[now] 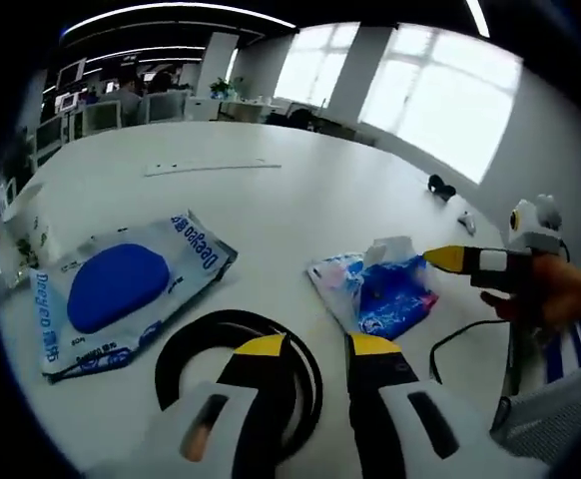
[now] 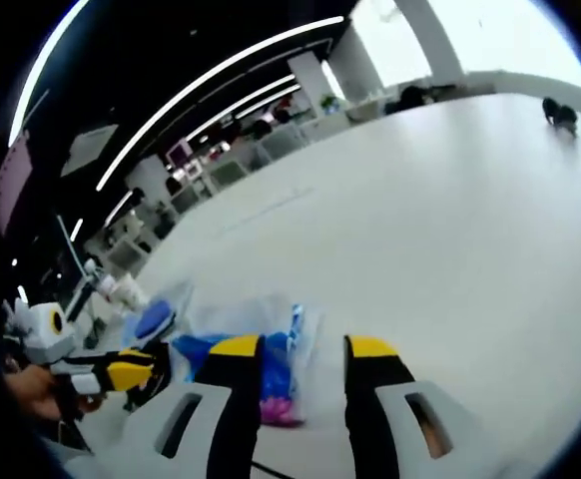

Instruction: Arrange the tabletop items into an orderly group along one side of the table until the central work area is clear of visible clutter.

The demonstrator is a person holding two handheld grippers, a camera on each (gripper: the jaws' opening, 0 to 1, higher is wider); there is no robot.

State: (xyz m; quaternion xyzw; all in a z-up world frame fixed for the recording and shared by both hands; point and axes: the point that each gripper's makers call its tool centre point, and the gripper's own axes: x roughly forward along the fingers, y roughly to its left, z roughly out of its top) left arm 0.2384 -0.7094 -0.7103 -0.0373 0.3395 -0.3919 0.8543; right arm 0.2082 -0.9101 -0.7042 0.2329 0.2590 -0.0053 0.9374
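A blue and pink tissue pack (image 1: 385,291) with a white tissue sticking up lies mid-table. My right gripper (image 1: 448,258) comes in from the right, held by a hand (image 1: 555,289), with its tip just beside the pack. In the right gripper view its jaws (image 2: 302,349) stand open above the tissue pack (image 2: 276,377), nothing gripped. My left gripper (image 1: 317,349) is open over a black coiled cable (image 1: 233,351). A large blue Deeyeo pack (image 1: 121,284) lies left of the coil. The left gripper (image 2: 121,374) also enters the right gripper view from the left.
Clear plastic bags (image 1: 19,232) sit at the table's left edge. A thin long strip (image 1: 211,168) lies far back. A small black object (image 1: 440,186) and a small white one (image 1: 467,222) rest at the right. A black cord (image 1: 460,334) trails toward a chair (image 1: 550,414).
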